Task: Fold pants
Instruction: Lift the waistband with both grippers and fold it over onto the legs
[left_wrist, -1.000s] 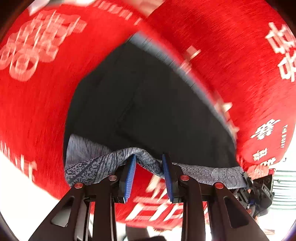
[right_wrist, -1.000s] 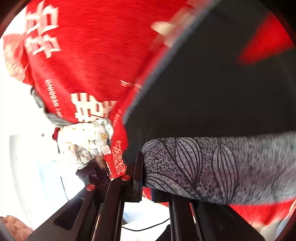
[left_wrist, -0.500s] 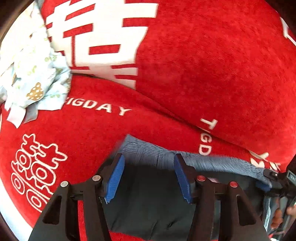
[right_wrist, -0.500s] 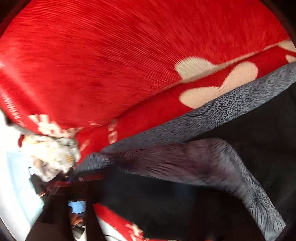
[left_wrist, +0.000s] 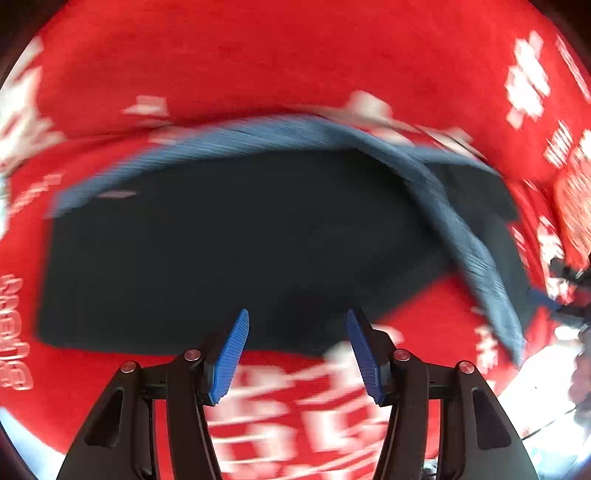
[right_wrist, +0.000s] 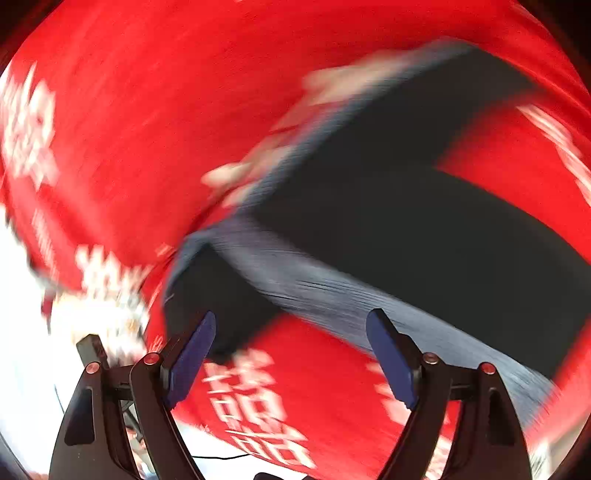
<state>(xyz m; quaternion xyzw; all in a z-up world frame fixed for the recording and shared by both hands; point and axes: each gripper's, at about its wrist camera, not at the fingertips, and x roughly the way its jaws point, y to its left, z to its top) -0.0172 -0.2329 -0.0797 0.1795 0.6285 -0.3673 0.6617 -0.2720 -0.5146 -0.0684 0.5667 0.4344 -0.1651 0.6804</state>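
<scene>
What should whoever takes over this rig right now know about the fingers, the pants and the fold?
Left gripper: open, nothing between its fingers.
Right gripper: open wide, also empty.
Pants: released, lying on the red blanket, dark with a grey patterned waistband.
Done: one fold appears laid; the waistband end lies draped over the dark fabric.
Left: check the blurred edges, straighten the crooked band, likely fold again.

A fuzzy red blanket (left_wrist: 295, 66) printed with white characters and lettering covers nearly everything in both wrist views, blurred throughout. In the right wrist view the same red blanket (right_wrist: 129, 110) reaches a crumpled pale, whitish bundle (right_wrist: 99, 314) at its lower left edge, too smeared to identify.
</scene>
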